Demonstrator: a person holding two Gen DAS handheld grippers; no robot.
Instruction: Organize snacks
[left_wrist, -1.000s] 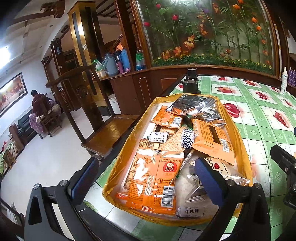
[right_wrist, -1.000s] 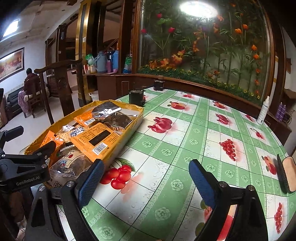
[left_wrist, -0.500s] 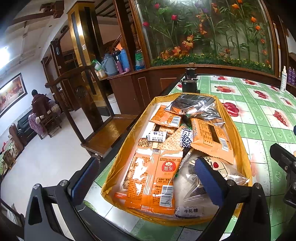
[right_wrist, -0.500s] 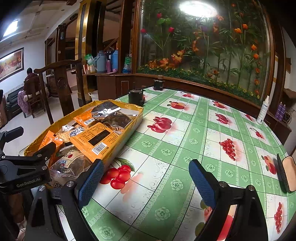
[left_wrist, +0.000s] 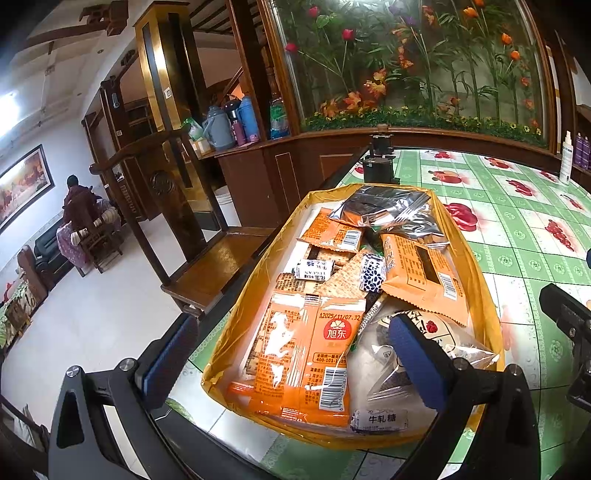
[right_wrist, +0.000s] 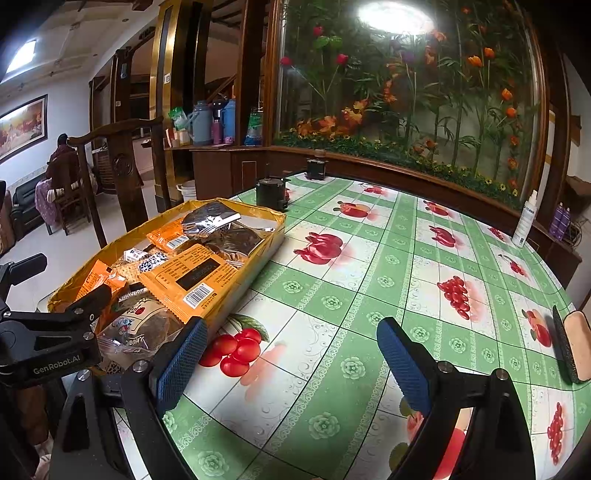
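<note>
Here, the left gripper (left_wrist: 291, 354) is hovering wide open and empty over the shallow yellow cardboard tray (left_wrist: 480, 273) of packaged snacks (left_wrist: 314, 347), lying at the green fruit-print tablecloth's (right_wrist: 369, 280) edge; the right gripper (right_wrist: 291, 354) is gaping empty beside it.

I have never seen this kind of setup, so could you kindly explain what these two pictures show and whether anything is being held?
A person holds a two-finger gripper in each hand, each with a wide-angle camera looking along its fingers. The left camera shows the left gripper open above a yellow tray of packets, such as an orange packet and a silver bag. The right camera shows the right gripper open over the green tablecloth, the tray to its left. Both jaws are empty: nothing is held. A black pot stands beyond the tray.
</note>
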